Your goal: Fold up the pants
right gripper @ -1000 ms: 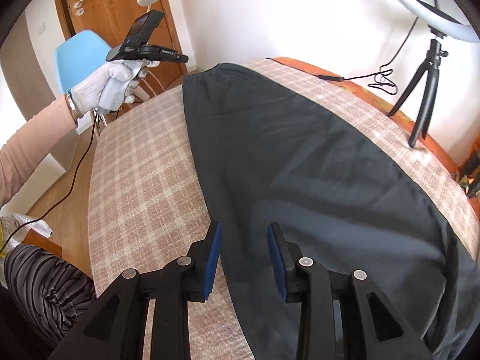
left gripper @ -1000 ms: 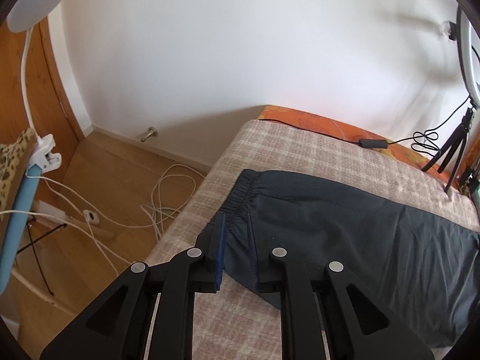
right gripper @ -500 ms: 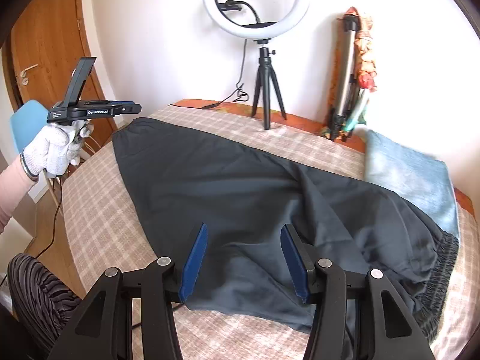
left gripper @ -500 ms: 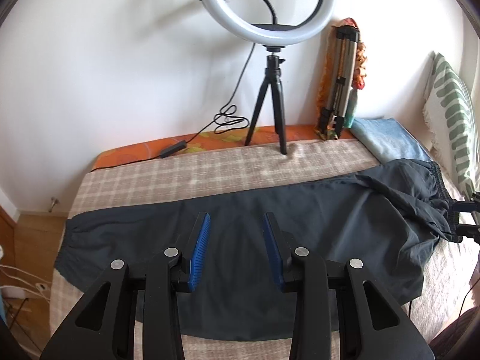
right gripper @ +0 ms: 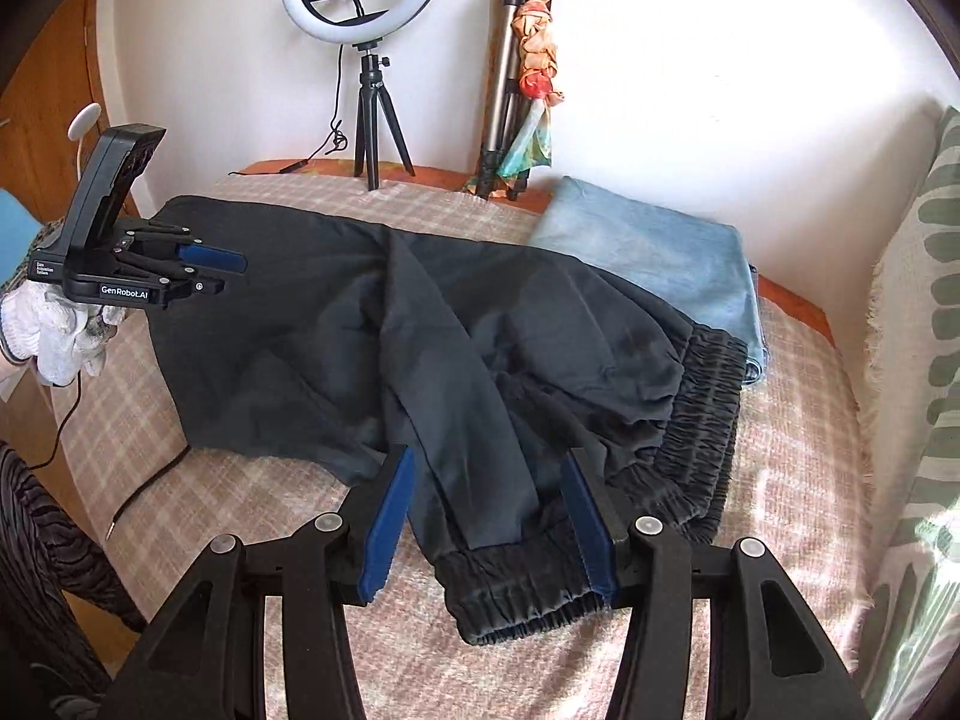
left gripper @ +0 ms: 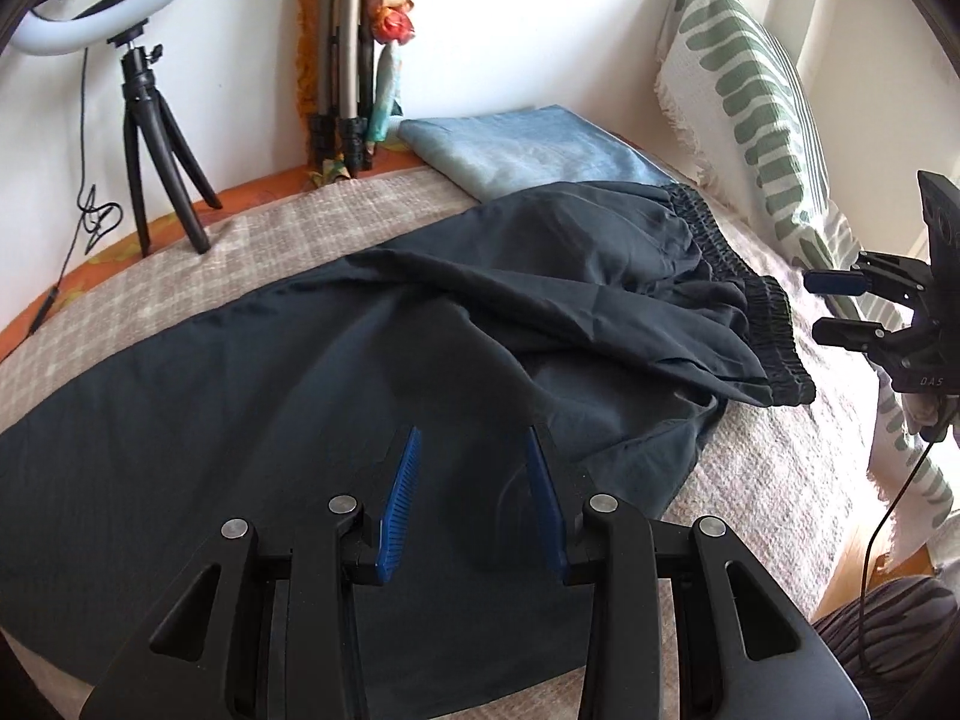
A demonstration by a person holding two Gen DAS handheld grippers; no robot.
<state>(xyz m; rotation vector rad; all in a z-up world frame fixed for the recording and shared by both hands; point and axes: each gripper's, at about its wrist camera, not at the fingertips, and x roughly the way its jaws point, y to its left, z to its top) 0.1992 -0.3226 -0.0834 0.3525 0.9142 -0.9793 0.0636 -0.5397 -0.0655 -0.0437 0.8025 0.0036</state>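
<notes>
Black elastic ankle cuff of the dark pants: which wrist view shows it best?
The right wrist view: the black elastic ankle cuff lies in full sight between the open right gripper fingers. The left wrist view doesn't show it.

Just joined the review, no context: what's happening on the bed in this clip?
A person with a handheld gripper in each hand is folding dark pants spread on a plaid-covered bed. The pants look folded over already: an ankle cuff lies near the elastic waistband. The right gripper is open, jaws either side of that cuff. The left gripper is open over the mid-leg fabric. Neither is holding cloth.
</notes>
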